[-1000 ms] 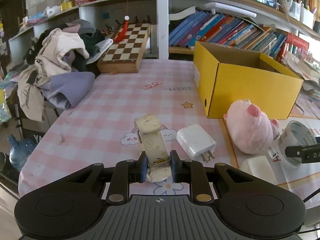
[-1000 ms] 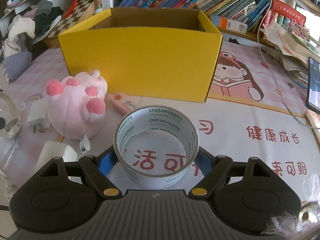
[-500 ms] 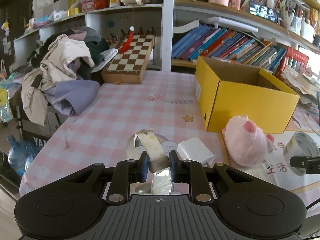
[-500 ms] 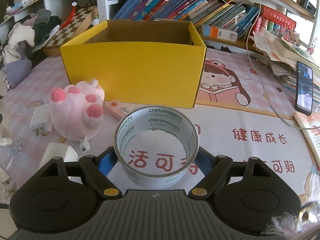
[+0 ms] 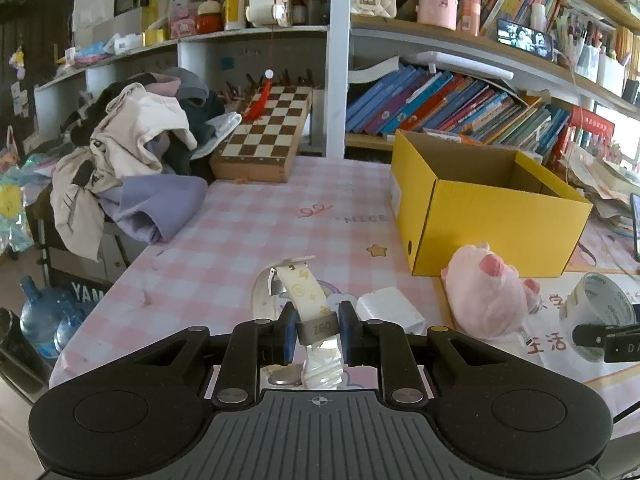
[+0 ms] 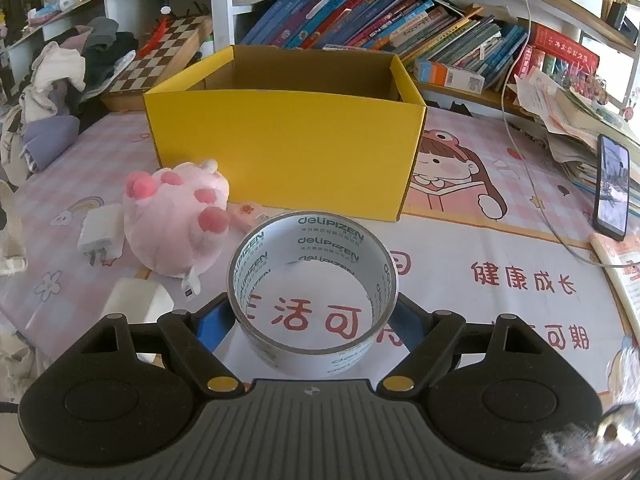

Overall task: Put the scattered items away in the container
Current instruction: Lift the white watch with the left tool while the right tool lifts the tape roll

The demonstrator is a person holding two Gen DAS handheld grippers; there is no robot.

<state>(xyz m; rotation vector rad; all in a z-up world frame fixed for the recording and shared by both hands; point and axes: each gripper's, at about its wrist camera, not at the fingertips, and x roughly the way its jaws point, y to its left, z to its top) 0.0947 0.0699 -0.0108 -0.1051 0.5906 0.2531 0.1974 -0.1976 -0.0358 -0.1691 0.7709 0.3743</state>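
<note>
Yellow cardboard forms the open box [image 6: 286, 152] that is seen standing on the desk [image 5: 240, 240], which is covered by a pink checked cloth with cartoon prints. A watch [image 5: 308, 308] with a pale patterned strap is clamped between the narrowly spaced jaws of the left tool [image 5: 318, 334] and is held above the desk surface, its strap loop rising ahead of the fingers. A roll of clear tape [image 6: 314, 292], printed on its inner face, is gripped across its width by the widely spread right tool [image 6: 314, 320]; it is held upright-open like a ring, in front of the box. A pink plush toy [image 6: 176, 224] is seen lying on the desk just in front of the box's near left corner. A white charger plug [image 6: 100, 236] lies just beside the toy on its left, and a white block [image 6: 138, 302] lies nearer the camera; what it is cannot be told. A small pinkish packet [image 6: 250, 214] is partly hidden between the toy and the box wall. The inside of the box is only partly shown, and brown inner walls are seen. At the far side, a chessboard [image 5: 266, 134] is propped by a heap of clothes [image 5: 128, 160], and rows of books [image 6: 380, 20] are shelved behind the box. A phone [image 6: 612, 188] is seen at the right edge of the desk.
</note>
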